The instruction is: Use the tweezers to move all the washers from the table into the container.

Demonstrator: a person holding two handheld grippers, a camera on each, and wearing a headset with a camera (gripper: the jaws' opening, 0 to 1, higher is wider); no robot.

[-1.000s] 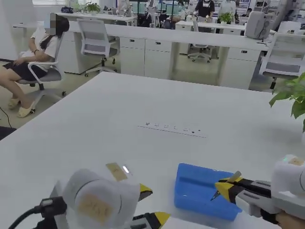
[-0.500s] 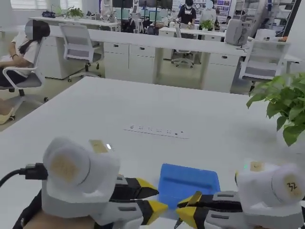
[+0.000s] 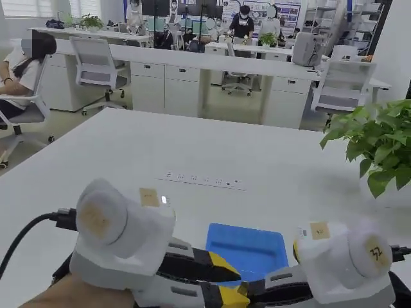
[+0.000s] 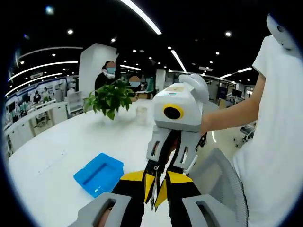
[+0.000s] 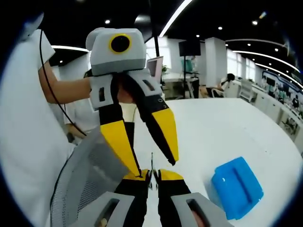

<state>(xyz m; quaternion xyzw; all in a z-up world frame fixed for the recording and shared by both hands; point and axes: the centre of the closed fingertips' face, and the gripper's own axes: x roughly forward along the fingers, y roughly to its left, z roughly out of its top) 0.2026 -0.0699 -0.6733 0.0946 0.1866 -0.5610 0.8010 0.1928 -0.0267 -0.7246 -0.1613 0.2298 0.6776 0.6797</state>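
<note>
A row of small dark washers point(image 3: 202, 178) lies mid-table. Nearer me sits the blue container point(image 3: 247, 239), also seen in the left gripper view point(image 4: 98, 174) and the right gripper view point(image 5: 236, 187). Both grippers meet tip to tip near the table's front edge, just in front of the container. My right gripper point(image 5: 151, 176) is shut on thin metal tweezers point(image 5: 151, 163). My left gripper point(image 4: 158, 178) is open, its yellow jaws spread on either side of the right gripper's tips. In the head view the left gripper point(image 3: 234, 285) faces the right gripper point(image 3: 257, 298).
A potted plant point(image 3: 379, 141) stands at the table's right edge. A white cup point(image 4: 141, 115) stands beside it. A grey mesh chair back point(image 4: 218, 184) is close under the grippers. Desks, office chairs and people are beyond the table.
My right gripper has moved left from above the container to meet the left gripper. The left gripper has come right towards it. The head camera has shifted.
</note>
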